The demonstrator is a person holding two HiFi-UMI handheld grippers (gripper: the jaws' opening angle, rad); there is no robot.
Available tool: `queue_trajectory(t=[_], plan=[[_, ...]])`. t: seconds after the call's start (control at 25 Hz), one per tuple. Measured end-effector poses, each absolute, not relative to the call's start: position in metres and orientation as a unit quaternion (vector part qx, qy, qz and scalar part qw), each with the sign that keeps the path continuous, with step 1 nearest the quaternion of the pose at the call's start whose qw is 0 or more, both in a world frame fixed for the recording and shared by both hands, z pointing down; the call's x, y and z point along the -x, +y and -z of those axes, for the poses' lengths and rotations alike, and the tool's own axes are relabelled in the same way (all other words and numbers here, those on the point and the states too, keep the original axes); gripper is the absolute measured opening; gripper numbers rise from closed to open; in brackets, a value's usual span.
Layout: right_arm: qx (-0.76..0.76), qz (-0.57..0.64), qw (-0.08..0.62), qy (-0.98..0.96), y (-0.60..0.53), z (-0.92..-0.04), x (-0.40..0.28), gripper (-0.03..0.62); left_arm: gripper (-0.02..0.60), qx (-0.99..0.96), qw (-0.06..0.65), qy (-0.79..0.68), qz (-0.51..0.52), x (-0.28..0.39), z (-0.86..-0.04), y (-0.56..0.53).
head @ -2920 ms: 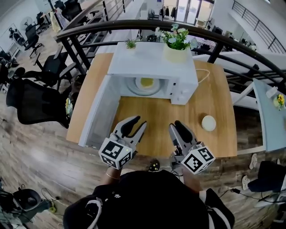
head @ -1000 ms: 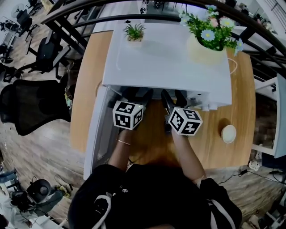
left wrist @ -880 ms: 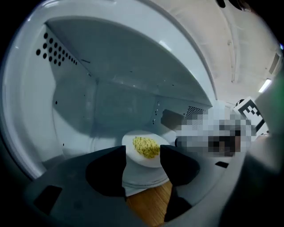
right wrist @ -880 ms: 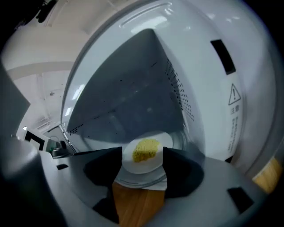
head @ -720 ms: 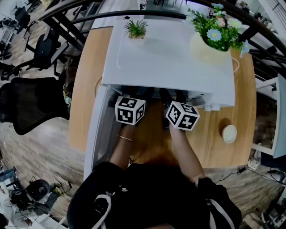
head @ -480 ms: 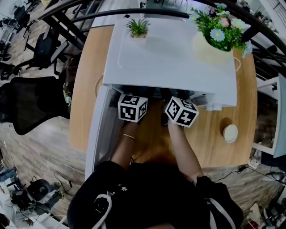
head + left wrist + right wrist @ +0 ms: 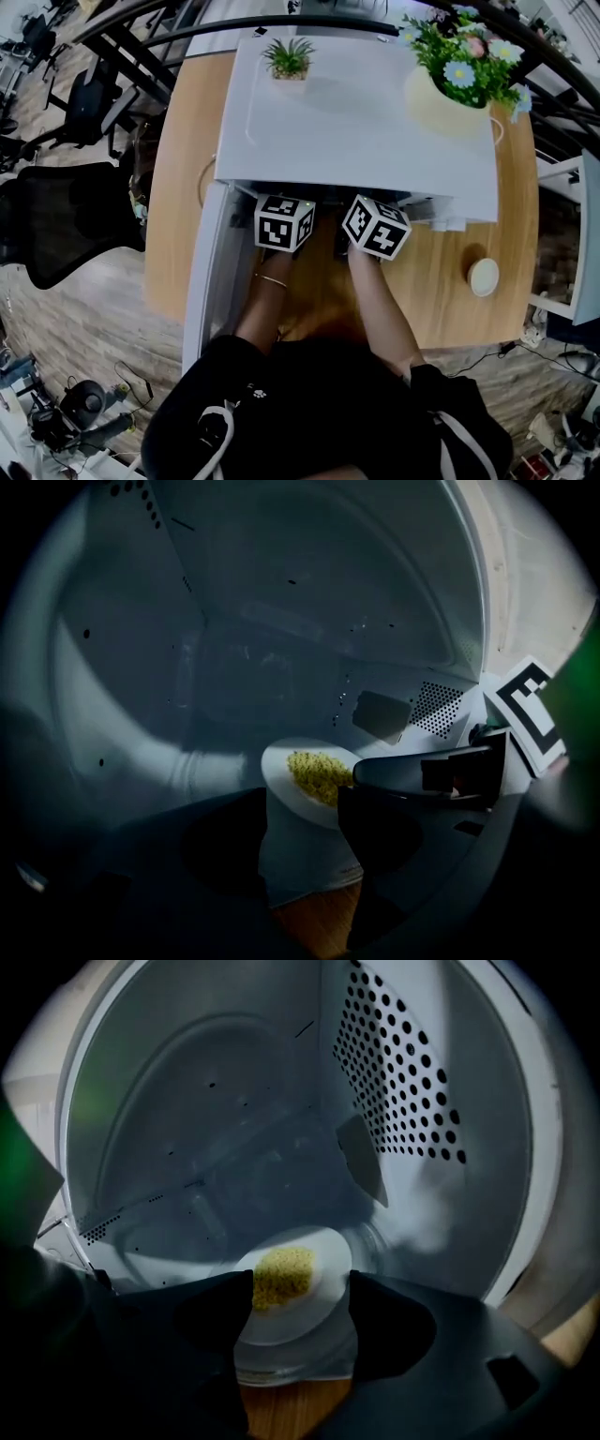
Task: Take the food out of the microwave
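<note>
The white microwave (image 7: 356, 122) stands with its door (image 7: 208, 272) swung open to the left. Inside, a white plate (image 7: 319, 1283) carries a heap of yellow food (image 7: 281, 1277) and sits on the glass turntable (image 7: 281, 1358). Both grippers reach into the cavity, so in the head view only their marker cubes (image 7: 284, 223) (image 7: 377, 227) show under the microwave's top. My left gripper (image 7: 302, 846) is open, with the plate (image 7: 286, 789) just beyond its tips. My right gripper (image 7: 292, 1321) is open too, the plate lying ahead between its jaws. The right gripper's finger (image 7: 422, 769) shows in the left gripper view, beside the food (image 7: 319, 772).
On top of the microwave stand a flower pot (image 7: 450, 84) and a small green plant (image 7: 286, 61). A round white object (image 7: 484, 277) lies on the wooden table (image 7: 183, 141) to the right. The cavity walls close in on both grippers. Black office chairs (image 7: 56, 216) stand to the left.
Both grippers went from the table's front edge into the microwave cavity. Over the last second the two cubes slid a little further in and closer together.
</note>
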State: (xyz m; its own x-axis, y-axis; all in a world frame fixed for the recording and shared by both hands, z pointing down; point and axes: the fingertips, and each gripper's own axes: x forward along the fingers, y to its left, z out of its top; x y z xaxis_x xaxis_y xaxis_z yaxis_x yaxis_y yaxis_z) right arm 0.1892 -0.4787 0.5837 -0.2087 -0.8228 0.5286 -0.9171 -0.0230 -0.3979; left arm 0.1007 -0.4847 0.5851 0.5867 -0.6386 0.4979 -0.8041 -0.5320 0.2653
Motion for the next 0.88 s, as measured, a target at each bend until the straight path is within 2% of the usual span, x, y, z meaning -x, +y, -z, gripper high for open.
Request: queue_trajectory(t=[0.88], plan=[[-0.605, -0.364, 0.053, -0.706, -0.456, -0.582, -0.188, 0.284, 0.218, -0.859, 0.254, -0.414, -0.16, -0.105, -0.577, -0.458]])
